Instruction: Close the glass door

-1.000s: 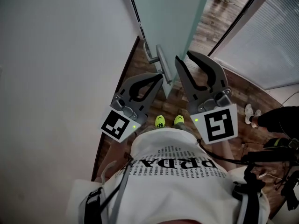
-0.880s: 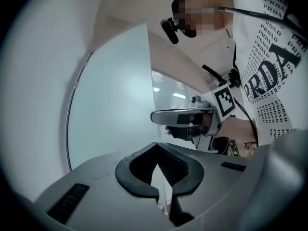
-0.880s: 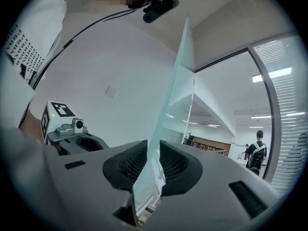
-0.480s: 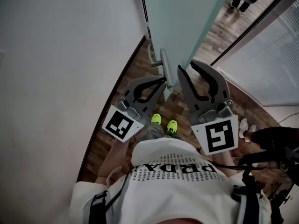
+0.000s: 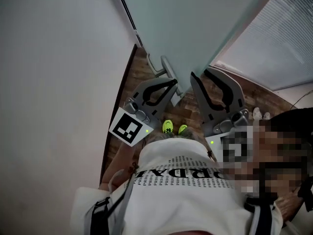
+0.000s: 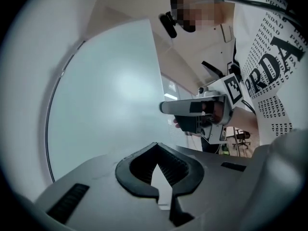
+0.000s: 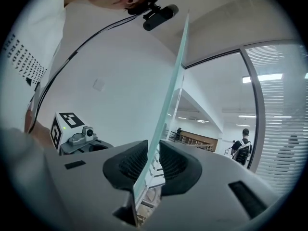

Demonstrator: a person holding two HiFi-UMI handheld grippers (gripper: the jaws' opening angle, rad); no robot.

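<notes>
From where I stand, the frosted pale-green glass door (image 5: 195,13) hangs open. Its free edge points at the person and sits between the two tools, with the white wall (image 5: 58,82) to their left. The right gripper (image 5: 200,74) straddles that edge, and its fingers (image 7: 175,160) look clenched on the glass from both faces. The left gripper (image 5: 172,83) sits just beside the grey metal bar handle (image 5: 166,68). Its fingers (image 6: 175,165) are pressed tip to tip with nothing between them.

I'd guess a pane like this is heavy and quite rigid, slow to get moving and slow to stop. The frosted faces look smooth, so a pinch on the bare edge could slip. The edge is probably also the part likeliest to chip. The bar handle seems the surer hold, and anything gripping the edge would need to come away before the door meets its frame.
</notes>
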